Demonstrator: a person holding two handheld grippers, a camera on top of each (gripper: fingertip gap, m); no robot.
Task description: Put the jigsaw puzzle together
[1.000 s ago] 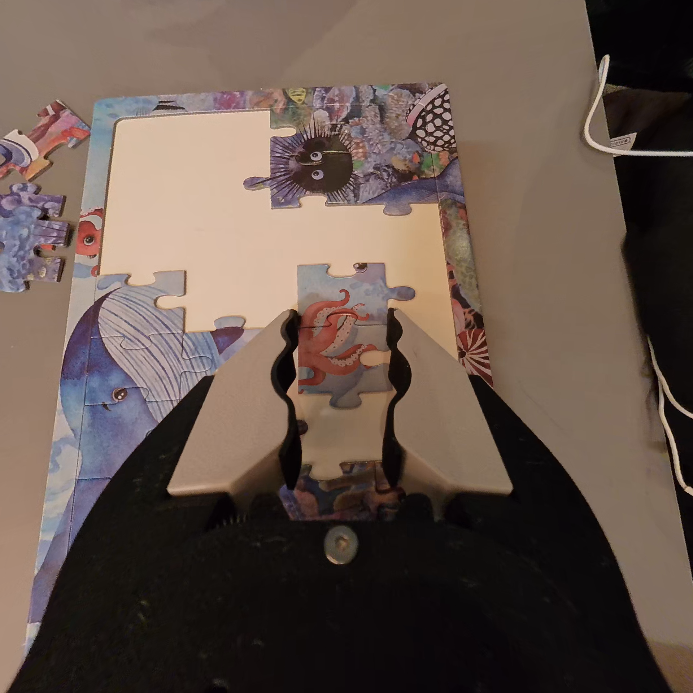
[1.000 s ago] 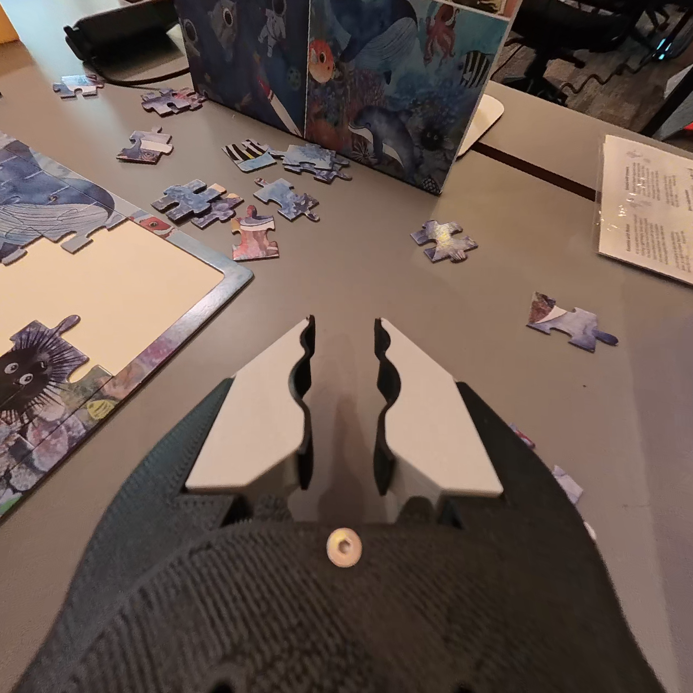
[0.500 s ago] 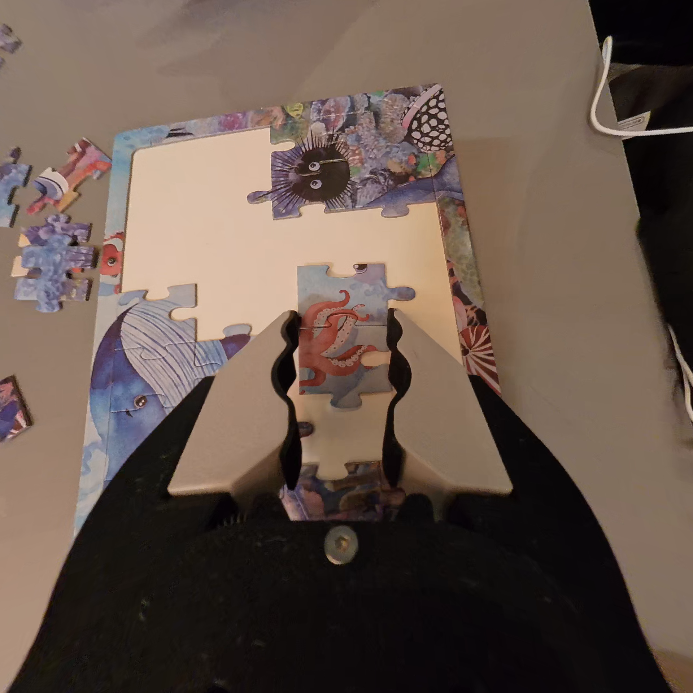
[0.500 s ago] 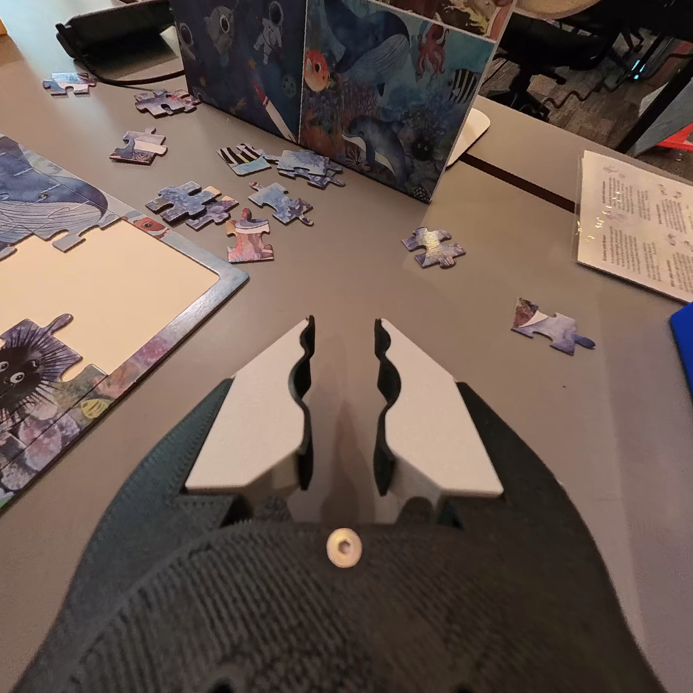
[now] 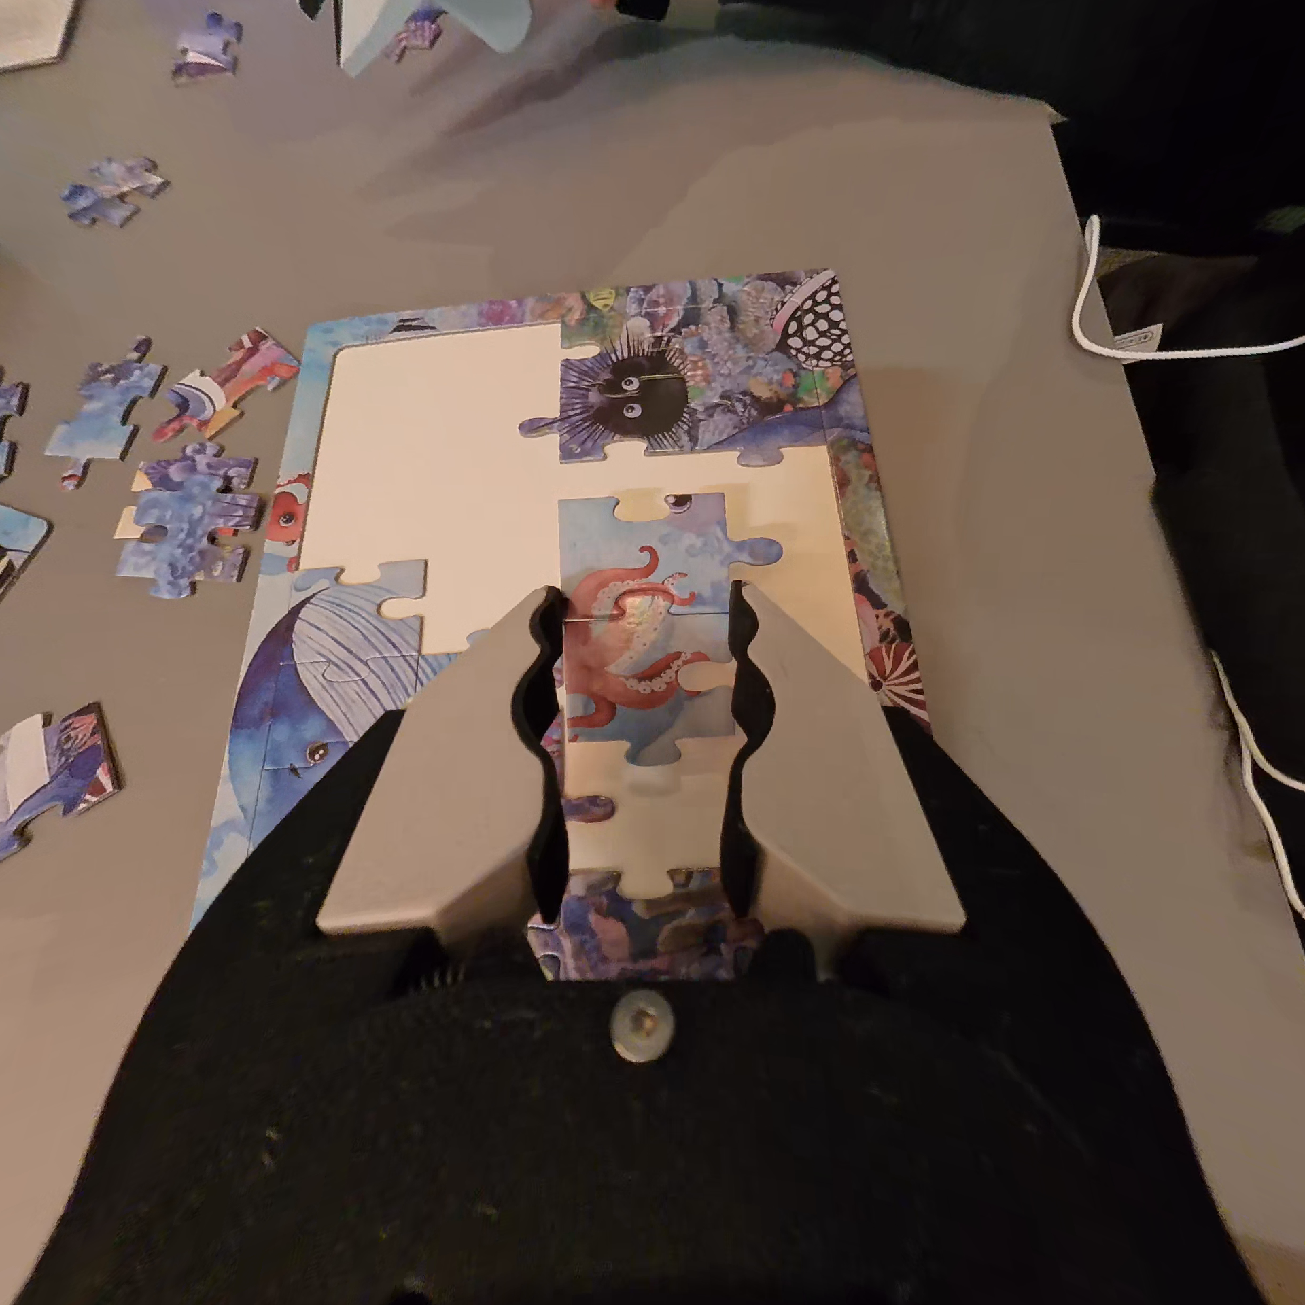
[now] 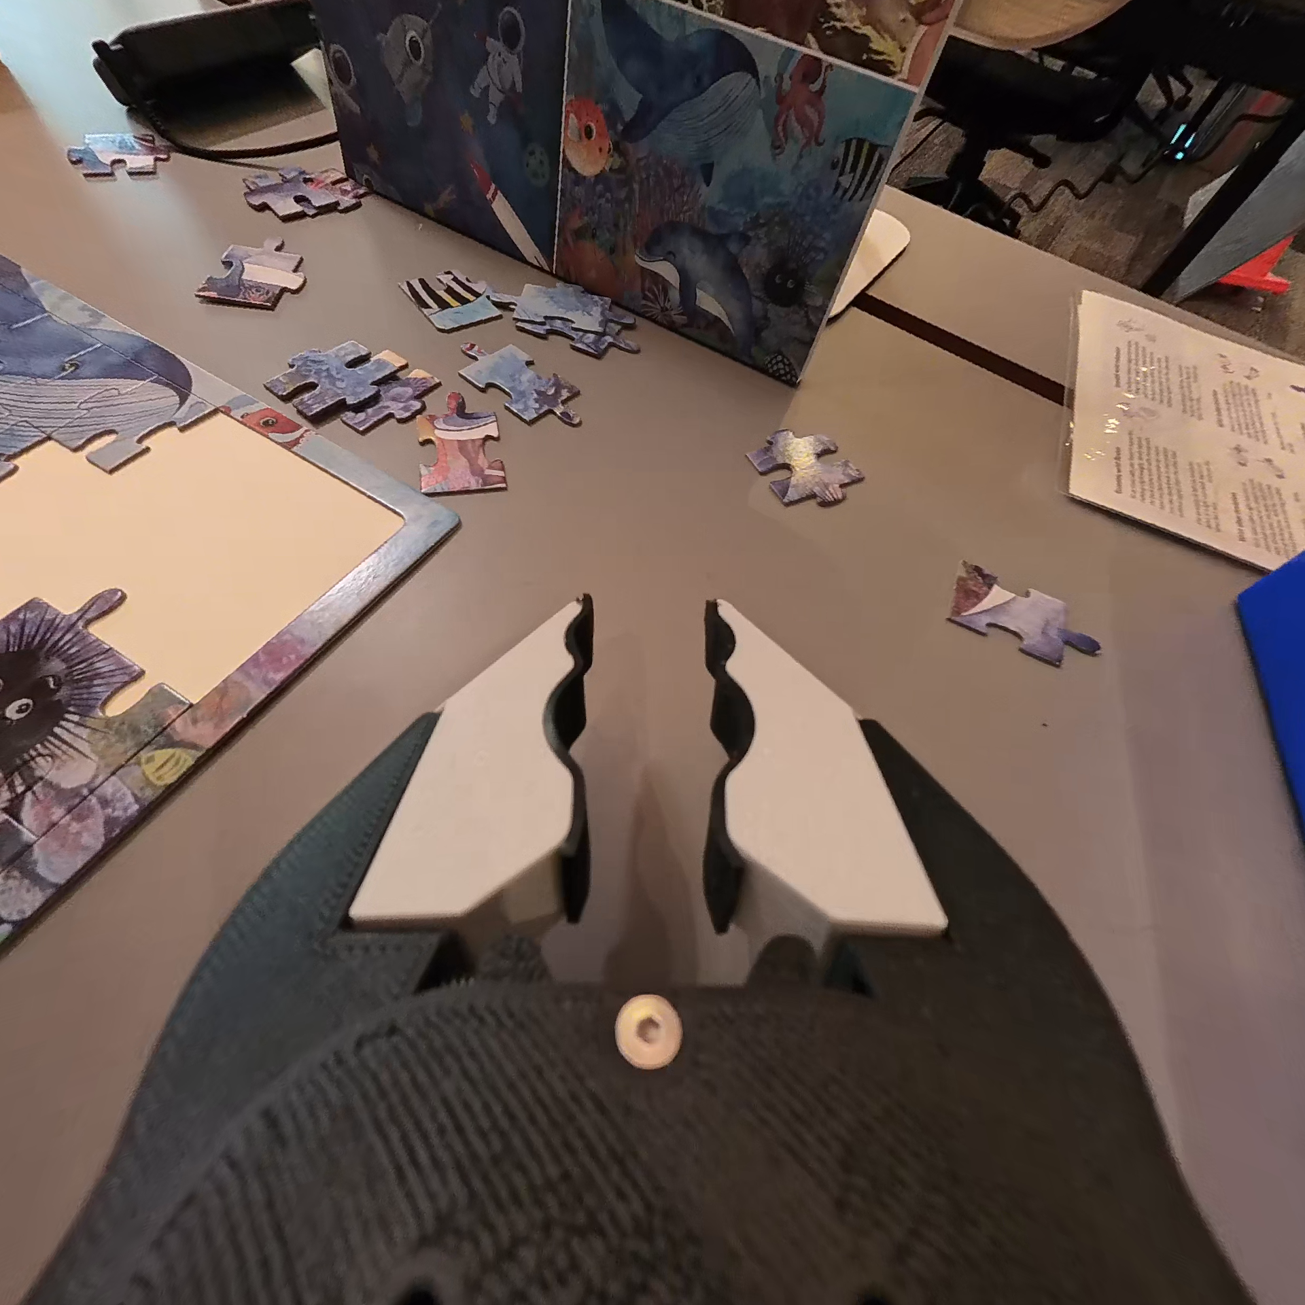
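The puzzle board (image 5: 314, 381) lies on the grey table, with a whale section (image 5: 318, 678) at its left and a sea-urchin section (image 5: 635, 395) at its far right. My left gripper (image 5: 642, 590) is shut on a joined octopus piece (image 5: 650, 635) and holds it above the board's bare cream middle. My right gripper (image 6: 648, 600) is open and empty over bare table, to the right of the board's corner (image 6: 424, 522). Loose pieces (image 6: 805, 466) (image 6: 1017, 614) lie ahead of it.
Several loose pieces (image 5: 187, 519) lie left of the board, and more (image 6: 353, 378) lie in front of the upright puzzle box (image 6: 635, 176). A printed sheet (image 6: 1186, 431) and a blue object (image 6: 1278, 678) are at the right. A white cord (image 5: 1101, 325) hangs past the table's right edge. Some 25 cm of space lies between my two pairs of fingers. The whale section (image 5: 318, 678) is about 9 cm from my left fingertips and 25 cm from my right. Look for it in the right wrist view (image 6: 118, 385) too.
My left gripper has lifted and pulled back with the octopus piece still in it, so the board looks smaller and farther. My right gripper drifted slightly right and stayed open.
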